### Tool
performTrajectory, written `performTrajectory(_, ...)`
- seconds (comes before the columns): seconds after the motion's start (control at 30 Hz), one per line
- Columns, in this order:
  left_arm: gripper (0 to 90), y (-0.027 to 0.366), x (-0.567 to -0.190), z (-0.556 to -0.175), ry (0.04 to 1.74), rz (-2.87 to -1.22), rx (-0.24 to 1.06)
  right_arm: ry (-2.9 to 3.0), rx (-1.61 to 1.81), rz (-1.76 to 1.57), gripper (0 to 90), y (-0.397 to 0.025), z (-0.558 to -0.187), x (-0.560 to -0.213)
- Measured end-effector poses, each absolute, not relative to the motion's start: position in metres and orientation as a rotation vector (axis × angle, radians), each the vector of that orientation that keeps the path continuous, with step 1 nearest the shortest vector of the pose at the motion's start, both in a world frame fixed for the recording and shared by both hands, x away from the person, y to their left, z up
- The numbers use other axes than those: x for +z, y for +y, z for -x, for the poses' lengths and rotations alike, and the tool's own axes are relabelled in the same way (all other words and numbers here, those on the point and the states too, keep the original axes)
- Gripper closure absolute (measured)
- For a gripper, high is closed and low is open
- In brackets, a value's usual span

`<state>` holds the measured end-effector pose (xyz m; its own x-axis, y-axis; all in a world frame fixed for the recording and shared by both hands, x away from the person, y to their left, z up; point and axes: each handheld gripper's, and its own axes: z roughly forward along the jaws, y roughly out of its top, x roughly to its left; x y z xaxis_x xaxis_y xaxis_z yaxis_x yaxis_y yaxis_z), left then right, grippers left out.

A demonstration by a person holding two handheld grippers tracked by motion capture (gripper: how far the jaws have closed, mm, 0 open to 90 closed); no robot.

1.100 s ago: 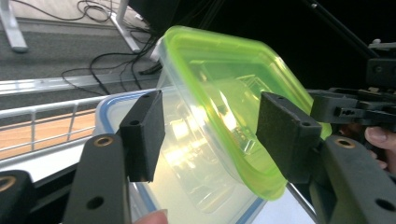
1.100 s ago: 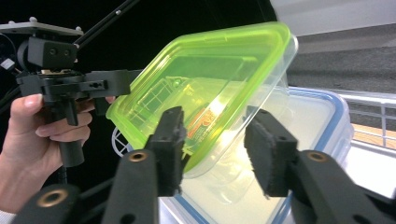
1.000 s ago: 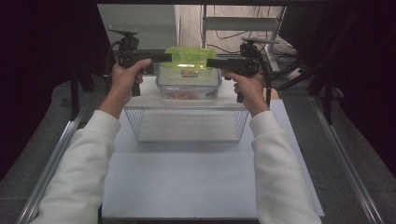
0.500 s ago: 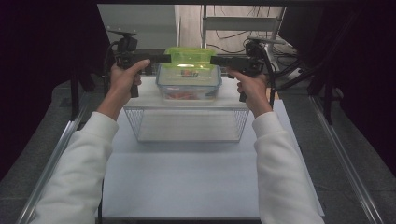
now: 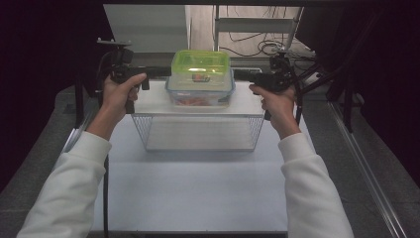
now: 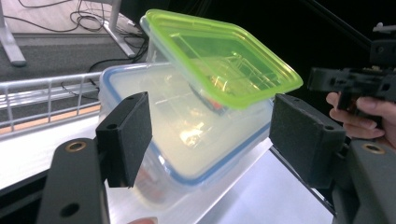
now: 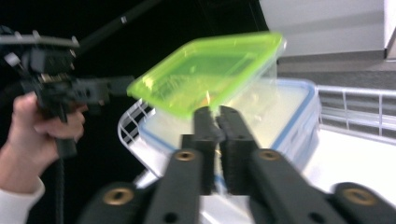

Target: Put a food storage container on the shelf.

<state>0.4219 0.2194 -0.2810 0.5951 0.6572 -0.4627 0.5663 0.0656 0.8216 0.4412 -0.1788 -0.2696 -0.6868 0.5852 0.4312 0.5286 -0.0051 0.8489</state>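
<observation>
A clear box with a green lid (image 5: 200, 62) sits tilted on top of a larger clear box with a blue rim (image 5: 198, 94), which holds reddish food. Both rest on a white wire rack (image 5: 148, 102). My left gripper (image 5: 161, 72) is level with the stack's left side. In the left gripper view it (image 6: 215, 116) is open, its pads (image 6: 130, 133) wide apart, and the blue-rimmed box (image 6: 187, 140) and green-lidded box (image 6: 224, 60) lie just beyond them. My right gripper (image 5: 243, 76) is at the stack's right side. In its own view it (image 7: 217, 116) is shut on nothing, its tips just below the green lid (image 7: 210, 79).
The rack's wire front (image 5: 198, 133) faces me over a white table top (image 5: 198, 188). Metal rails (image 5: 366, 168) run along the table's sides. Cables and a stand (image 5: 257, 25) lie behind the rack. Dark curtains flank the table.
Both grippers have drawn back a little from the green-lidded box, the right hand shifting outward. The two stacked boxes stay where they were.
</observation>
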Motion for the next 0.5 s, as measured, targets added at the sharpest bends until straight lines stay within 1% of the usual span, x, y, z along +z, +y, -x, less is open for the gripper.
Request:
performTrajectory(0.23,28.8,0.223,-0.287,-0.418,1.063,-1.592,0.082,2.331,1.693,-1.126,88.8,-0.150,-0.432,-0.281)
performTrajectory(0.37,28.8,0.221,-0.288,-0.418,1.060,-1.600,0.078,2.332,1.664,-1.101,88.8,-0.137,-0.436,-0.281)
performTrajectory(0.5,28.5,0.221,-0.289,-0.418,1.053,-1.605,0.076,2.294,1.669,-1.132,88.8,-0.135,-0.443,-0.279)
